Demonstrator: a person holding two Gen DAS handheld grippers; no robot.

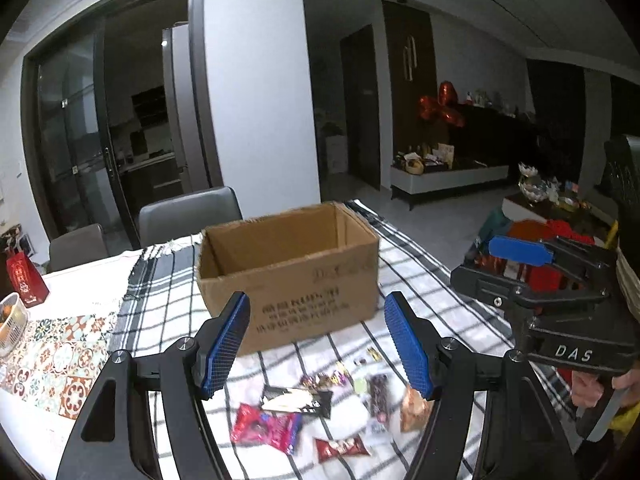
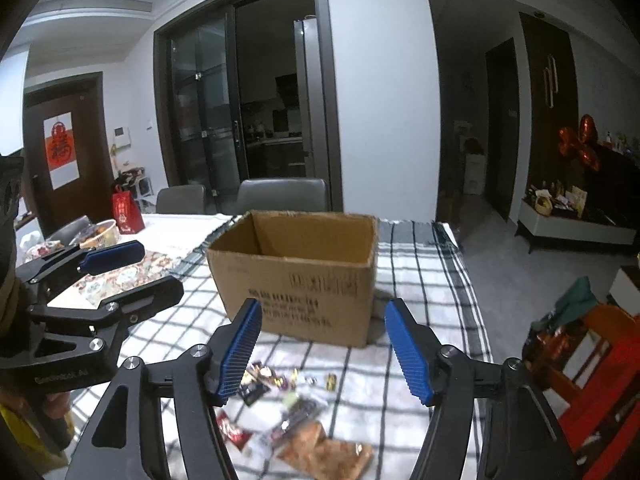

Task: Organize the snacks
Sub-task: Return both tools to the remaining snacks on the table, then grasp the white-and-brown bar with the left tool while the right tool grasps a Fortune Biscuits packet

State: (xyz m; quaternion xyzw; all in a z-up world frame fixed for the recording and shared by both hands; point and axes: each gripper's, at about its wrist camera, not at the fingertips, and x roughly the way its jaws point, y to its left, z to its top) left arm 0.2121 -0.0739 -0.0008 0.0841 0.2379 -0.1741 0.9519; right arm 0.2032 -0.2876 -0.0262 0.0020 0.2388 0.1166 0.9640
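An open cardboard box (image 1: 288, 272) (image 2: 296, 276) stands on a black-and-white checked cloth (image 1: 404, 264) (image 2: 424, 276). In front of it lie several snack packets: a red one (image 1: 266, 428), a black-and-white one (image 1: 298, 400), a dark bar (image 1: 379, 398) and an orange-brown bag (image 1: 414, 408) (image 2: 324, 448). My left gripper (image 1: 320, 344) is open above the packets with nothing between its blue pads. My right gripper (image 2: 326, 346) is also open and empty, hovering over the packets near the box. Each gripper shows from the side in the other's view: right gripper (image 1: 520, 254), left gripper (image 2: 116, 254).
Grey chairs (image 2: 282, 196) stand behind the table. A red gift bag (image 1: 26, 280) and a white basket (image 1: 12, 326) sit at the table's left end on a patterned mat (image 1: 60, 360). Red and orange items (image 2: 592, 364) crowd the right side beyond the table edge.
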